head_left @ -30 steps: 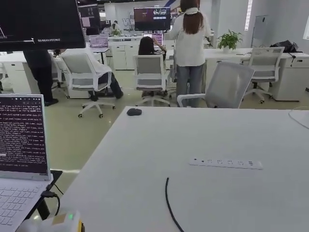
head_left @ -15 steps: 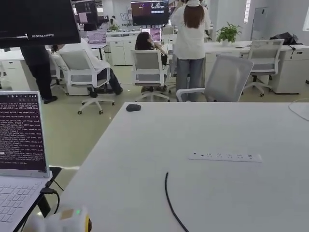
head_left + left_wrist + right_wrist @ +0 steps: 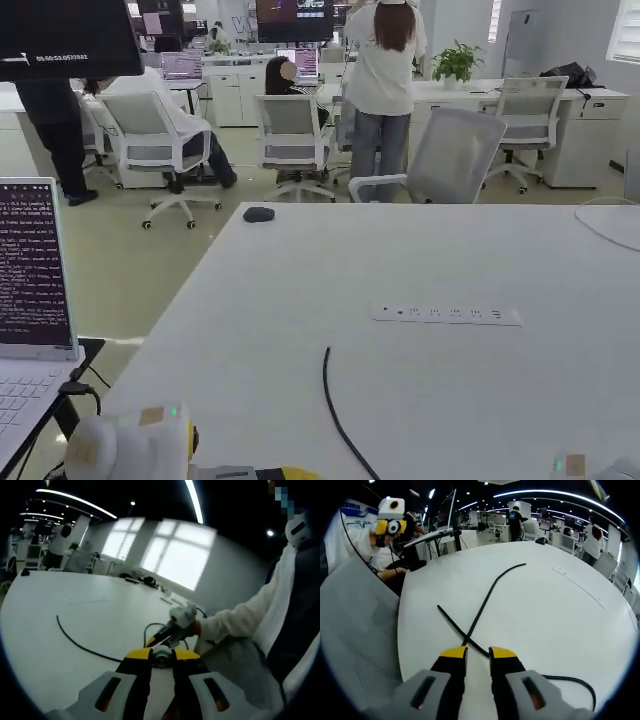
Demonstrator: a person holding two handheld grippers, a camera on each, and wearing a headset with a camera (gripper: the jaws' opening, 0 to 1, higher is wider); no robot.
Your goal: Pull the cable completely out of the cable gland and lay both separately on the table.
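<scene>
1. Left gripper: low centre of the left gripper view. Its yellow-tipped jaws are drawn in on a small grey round cable gland, pinched between the tips above the table. Whether the cable still runs through it cannot be told.
2. Right gripper: low centre of the right gripper view. Its jaws stand a narrow gap apart, low over the table, and the cable passes at the tips. Whether they grip it cannot be told.
3. Cable: black and thin, lying on the table. It crosses itself in an X just in front of the right gripper's tips. One strand runs to the upper centre of that view and another curls off to the lower right. In the head view, one free end lies in the lower middle.
4. Table: white, broad.
5. Power strip: white, flat on the table, right of centre in the head view, apart from the cable's end.
6. Mouse: dark, at the table's far left corner.
7. Laptop: open, screen lit, at the left edge of the head view.
</scene>
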